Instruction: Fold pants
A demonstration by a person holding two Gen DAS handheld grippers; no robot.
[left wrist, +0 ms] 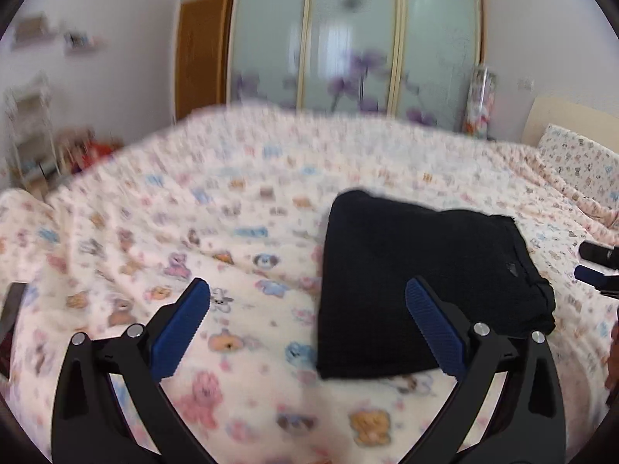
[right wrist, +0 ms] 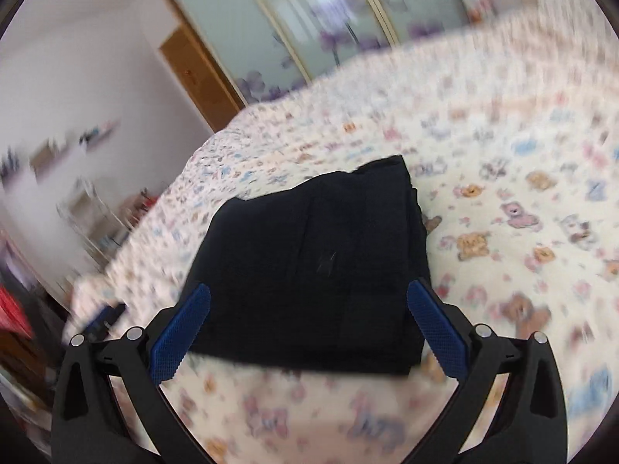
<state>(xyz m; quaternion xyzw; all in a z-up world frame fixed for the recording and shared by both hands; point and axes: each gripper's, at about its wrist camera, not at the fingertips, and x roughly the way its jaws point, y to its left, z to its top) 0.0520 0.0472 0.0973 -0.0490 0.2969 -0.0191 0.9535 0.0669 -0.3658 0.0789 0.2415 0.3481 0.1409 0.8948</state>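
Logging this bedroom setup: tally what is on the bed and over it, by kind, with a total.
Black folded pants: 1
Open grippers: 2, left gripper and right gripper
Pillow in the same cartoon print as the bedspread: 1
Total: 4

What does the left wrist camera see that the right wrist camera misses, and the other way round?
Only the left wrist view shows the pillow at the head of the bed, the patterned tube beside the wardrobe, and the right tool poking in at the edge. Only the right wrist view shows something red at the far left edge. Both show the folded black pants lying on the cartoon-print bedspread, the glass wardrobe doors, the white rack, and an open, empty tool: the left tool in its own view.
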